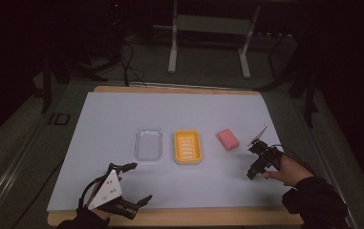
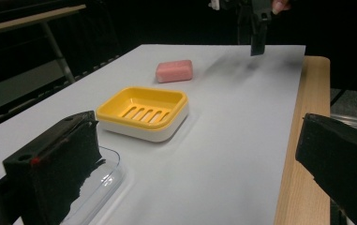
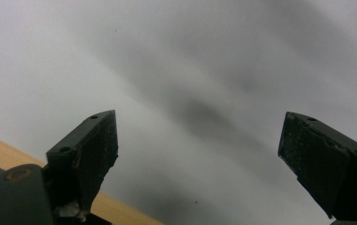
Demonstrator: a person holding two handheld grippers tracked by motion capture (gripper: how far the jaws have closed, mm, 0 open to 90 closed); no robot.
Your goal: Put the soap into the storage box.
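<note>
**Inspector A:** Dark room, metal frame legs behind. A pale sheet (image 1: 170, 109) covers a wooden table (image 1: 179, 217). What is the work?

**Inspector B:** By my reading, the soap (image 1: 228, 139). The pink bar lies flat on the sheet, untouched, just right of the yellow dish (image 1: 187, 147) and apart from it. A clear lid (image 1: 148, 143) lies left of the dish.

**A:** Grippers?

**B:** The right gripper (image 1: 255, 164) hovers near the soap, on its near right, tilted down at bare sheet; its own view shows its jaws spread wide, nothing between them. The left gripper (image 1: 134, 183) sits at the near edge, below the lid, jaws likewise parted and empty.

**A:** Step in hand?

**B:** I judge it the approach; no grasp yet made.

**A:** Next move?

**B:** Swing the right gripper left and forward over the bar, straddle it with both jaws, then close. The bar is likely slick; a centred grip is advisable.
</note>
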